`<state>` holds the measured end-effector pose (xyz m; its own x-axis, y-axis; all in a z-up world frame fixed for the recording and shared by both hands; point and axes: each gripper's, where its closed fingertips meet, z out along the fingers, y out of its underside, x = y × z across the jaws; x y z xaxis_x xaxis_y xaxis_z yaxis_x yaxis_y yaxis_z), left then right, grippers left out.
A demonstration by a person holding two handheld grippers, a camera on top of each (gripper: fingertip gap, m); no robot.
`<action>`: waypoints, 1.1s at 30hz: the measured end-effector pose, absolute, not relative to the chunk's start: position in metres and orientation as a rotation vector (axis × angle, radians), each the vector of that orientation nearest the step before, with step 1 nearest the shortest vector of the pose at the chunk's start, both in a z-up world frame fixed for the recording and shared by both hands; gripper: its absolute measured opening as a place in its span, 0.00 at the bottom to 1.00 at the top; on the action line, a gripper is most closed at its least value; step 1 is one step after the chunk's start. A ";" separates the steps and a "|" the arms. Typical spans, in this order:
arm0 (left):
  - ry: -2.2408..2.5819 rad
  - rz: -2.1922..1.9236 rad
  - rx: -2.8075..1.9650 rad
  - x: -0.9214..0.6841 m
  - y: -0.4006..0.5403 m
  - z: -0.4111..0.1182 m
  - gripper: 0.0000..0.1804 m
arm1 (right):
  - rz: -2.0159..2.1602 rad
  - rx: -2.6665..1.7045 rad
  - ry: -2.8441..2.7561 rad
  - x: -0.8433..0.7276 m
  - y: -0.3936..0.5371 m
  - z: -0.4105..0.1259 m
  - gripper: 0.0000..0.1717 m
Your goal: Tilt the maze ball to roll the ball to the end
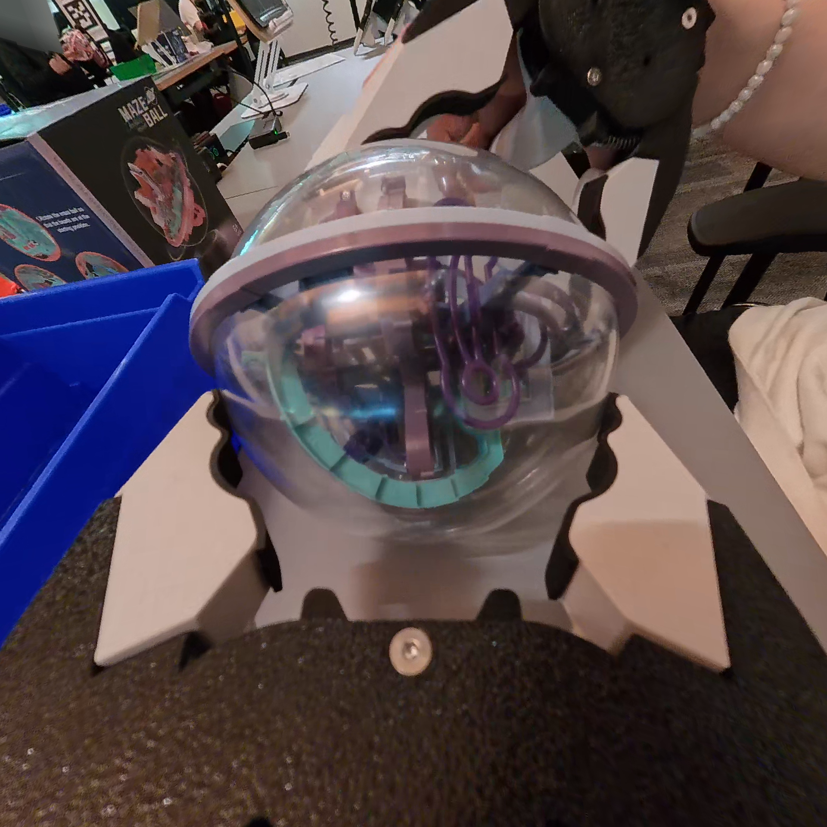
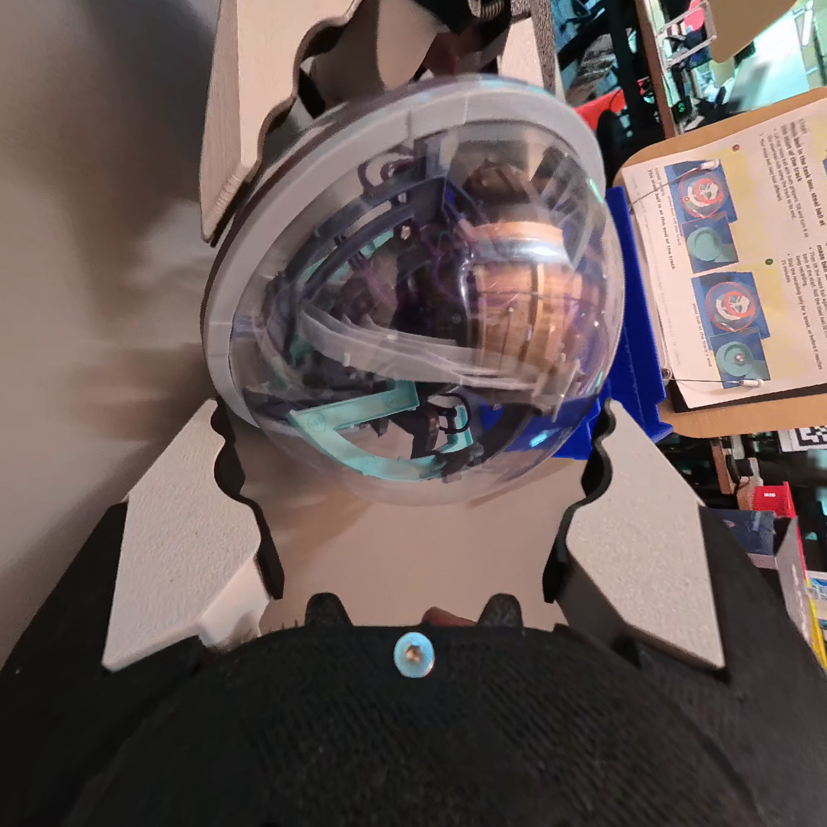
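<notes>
Both tools [image 1: 414, 402] [image 2: 414, 402] grasp the clear maze ball [image 1: 411, 340], its grey seam ring [image 1: 402, 250] tilted.

A pale grey desk [image 1: 286, 147] carried a blue divided bin [image 1: 89, 358] at its near left and, just behind the bin, a dark printed box [image 1: 130, 170]; farther back sat a small black device [image 1: 268, 136]

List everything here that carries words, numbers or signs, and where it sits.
Dark box behind blue bin: lettering, not quoted here.
Paper sheet on board: print, not quoted.
Black-and-white marker square: pattern only.
Teal track in maze ball: small marks, too blurred.
</notes>
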<state>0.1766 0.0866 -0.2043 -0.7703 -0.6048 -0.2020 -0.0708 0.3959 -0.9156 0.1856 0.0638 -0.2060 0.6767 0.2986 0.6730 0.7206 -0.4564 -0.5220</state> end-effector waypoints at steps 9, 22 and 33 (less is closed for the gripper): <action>2.162 -1.355 -0.605 0.177 0.082 -0.205 0.85 | -0.329 -2.018 -0.791 0.164 0.069 -0.171 0.87; 2.112 -1.489 -0.863 0.186 0.078 -0.205 0.87 | -0.307 -2.068 -0.673 0.180 0.070 -0.193 0.92; 2.090 -1.618 -0.969 0.188 0.060 -0.207 0.87 | -0.359 -2.010 -0.553 0.186 0.052 -0.192 0.91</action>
